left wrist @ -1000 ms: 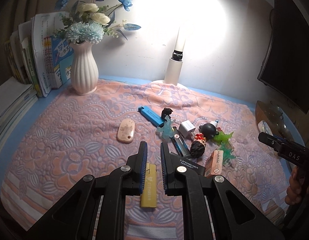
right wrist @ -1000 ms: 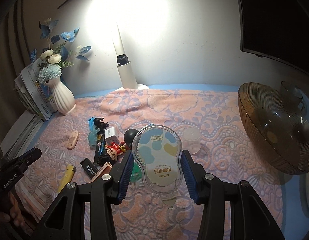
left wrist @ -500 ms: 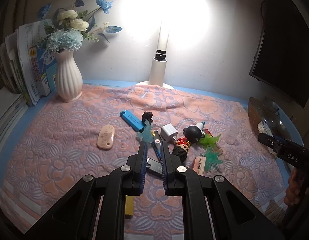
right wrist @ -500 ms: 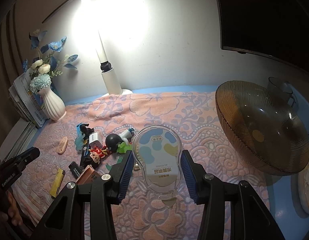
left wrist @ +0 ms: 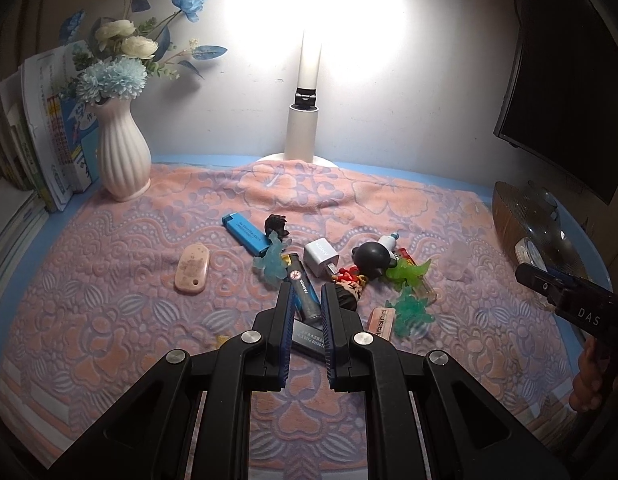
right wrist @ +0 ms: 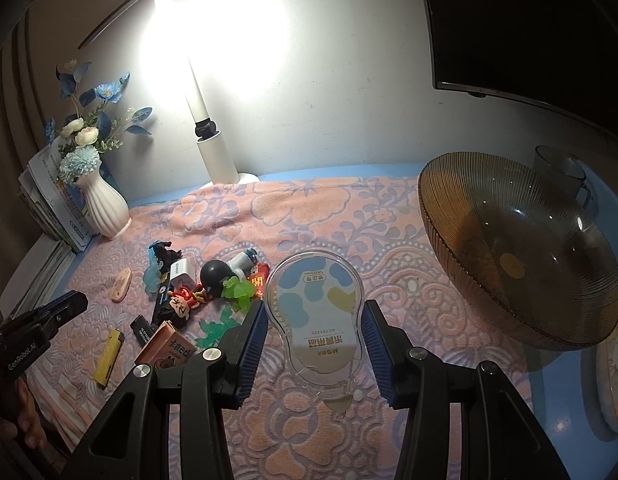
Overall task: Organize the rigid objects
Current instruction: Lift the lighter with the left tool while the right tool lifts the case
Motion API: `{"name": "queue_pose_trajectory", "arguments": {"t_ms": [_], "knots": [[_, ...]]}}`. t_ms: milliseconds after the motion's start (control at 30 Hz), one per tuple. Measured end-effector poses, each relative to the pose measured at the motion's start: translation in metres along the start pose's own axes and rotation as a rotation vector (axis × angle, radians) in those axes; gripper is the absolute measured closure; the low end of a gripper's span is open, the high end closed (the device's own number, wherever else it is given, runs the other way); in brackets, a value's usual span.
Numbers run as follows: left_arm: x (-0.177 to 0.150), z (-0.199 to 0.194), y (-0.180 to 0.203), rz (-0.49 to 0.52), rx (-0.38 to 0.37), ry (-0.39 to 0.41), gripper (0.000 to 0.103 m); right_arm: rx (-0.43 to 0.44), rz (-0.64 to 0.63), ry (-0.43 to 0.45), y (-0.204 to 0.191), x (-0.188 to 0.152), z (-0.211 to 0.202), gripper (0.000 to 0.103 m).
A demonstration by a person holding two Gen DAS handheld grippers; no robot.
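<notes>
Right hand-held gripper [right wrist: 313,344] clamped on correction-tape case [right wrist: 316,320] (left view: hidden), left hand-held gripper [left wrist: 305,300] together.

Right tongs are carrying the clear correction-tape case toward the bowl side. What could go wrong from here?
1. The right tongs pinch the clear, blue-and-yellow-patterned correction-tape case only by its smooth curved sides, so it may slip or twist out.
2. The ribbed amber glass bowl sits close on the right; a drop from height could knock it hard.
3. The empty, shut left tongs hang low over the black lighter in the crowded toy pile and could scatter it.
</notes>
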State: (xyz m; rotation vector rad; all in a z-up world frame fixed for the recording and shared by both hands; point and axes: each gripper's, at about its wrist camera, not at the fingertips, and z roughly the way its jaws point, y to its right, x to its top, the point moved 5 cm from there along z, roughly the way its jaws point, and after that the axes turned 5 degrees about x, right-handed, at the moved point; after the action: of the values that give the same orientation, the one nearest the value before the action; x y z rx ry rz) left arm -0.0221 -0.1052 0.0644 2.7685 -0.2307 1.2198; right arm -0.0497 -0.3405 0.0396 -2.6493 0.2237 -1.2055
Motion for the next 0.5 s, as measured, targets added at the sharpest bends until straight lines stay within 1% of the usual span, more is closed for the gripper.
{"name": "queue_pose_trajectory", "arguments": {"t_ms": [67, 100, 133, 200, 233, 267, 300, 333, 400, 500], "knots": [[-0.006, 0.008, -0.007, 0.013, 0.049, -0.013, 0.092, 0.003, 0.002, -0.008, 0.001, -0.003, 0.002, 0.056], [-0.013, 0.016, -0.013, 0.013, 0.068, -0.047, 0.092, 0.003, 0.003, -0.012, 0.002, -0.005, 0.003, 0.056], [-0.022, 0.025, -0.020, 0.008, 0.075, -0.097, 0.092, 0.002, 0.003, -0.018, 0.003, -0.007, 0.005, 0.056], [-0.045, 0.044, -0.032, -0.017, 0.060, -0.202, 0.092, -0.005, 0.002, -0.035, 0.004, -0.012, 0.009, 0.056], [-0.057, 0.051, -0.035, -0.022, 0.052, -0.241, 0.092, -0.010, 0.004, -0.045, 0.006, -0.013, 0.012, 0.056], [-0.060, 0.048, -0.035, -0.015, 0.021, -0.196, 0.091, -0.014, 0.009, -0.053, 0.008, -0.014, 0.014, 0.056], [-0.062, 0.045, -0.034, 0.012, 0.025, -0.190, 0.091, -0.016, 0.015, -0.057, 0.010, -0.015, 0.016, 0.056], [-0.063, 0.042, -0.032, 0.035, 0.031, -0.187, 0.091, -0.018, 0.021, -0.059, 0.012, -0.015, 0.017, 0.056], [-0.062, 0.040, -0.032, 0.046, 0.037, -0.195, 0.091, -0.019, 0.029, -0.060, 0.012, -0.013, 0.017, 0.056], [-0.062, 0.041, -0.034, 0.046, 0.011, -0.206, 0.091, -0.010, 0.023, -0.047, 0.008, -0.011, 0.014, 0.056]]}}
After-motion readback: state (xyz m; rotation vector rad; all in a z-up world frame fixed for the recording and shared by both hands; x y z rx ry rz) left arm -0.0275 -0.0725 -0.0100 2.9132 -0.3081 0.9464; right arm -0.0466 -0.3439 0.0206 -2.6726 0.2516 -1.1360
